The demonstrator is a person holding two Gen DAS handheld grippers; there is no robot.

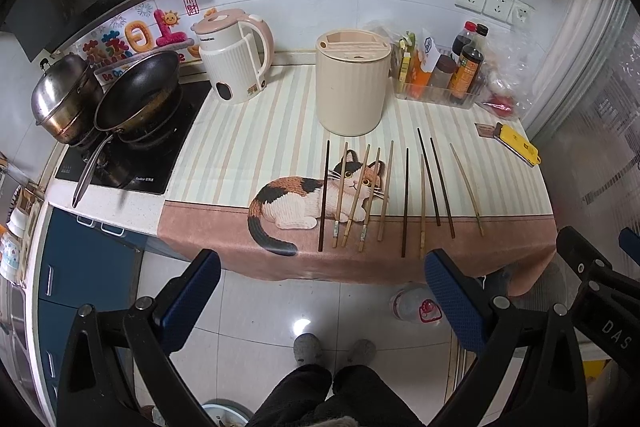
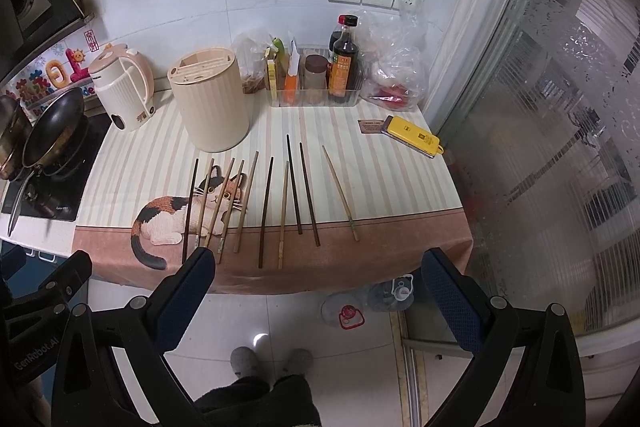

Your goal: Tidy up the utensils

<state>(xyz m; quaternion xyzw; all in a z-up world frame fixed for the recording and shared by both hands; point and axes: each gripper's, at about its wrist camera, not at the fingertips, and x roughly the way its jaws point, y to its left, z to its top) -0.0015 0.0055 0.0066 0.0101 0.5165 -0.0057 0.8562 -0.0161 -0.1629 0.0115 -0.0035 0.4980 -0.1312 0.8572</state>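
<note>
Several chopsticks [image 1: 406, 201] [image 2: 266, 211], some dark and some pale bamboo, lie side by side on a striped cat-print mat [image 1: 240, 163] [image 2: 392, 187] near the counter's front edge. Behind them stands a cream ribbed utensil holder [image 1: 352, 83] [image 2: 210, 103] with slots in its top. My left gripper [image 1: 322, 289] hangs open over the floor in front of the counter, holding nothing. My right gripper [image 2: 318, 287] is open too, level with the mat's front edge and empty. The right gripper's body shows at the left wrist view's right edge.
A cream kettle [image 1: 234, 61] [image 2: 124, 93], a frying pan [image 1: 138, 93] [image 2: 54, 129] and a steel pot [image 1: 66, 97] sit at left on the cooktop. A clear bin of sauce bottles [image 1: 440, 83] [image 2: 316, 83], plastic bags and a yellow box [image 1: 518, 143] [image 2: 414, 135] are at right. A glass door [image 2: 540, 107] stands beside. Feet in slippers [image 1: 308, 347] below.
</note>
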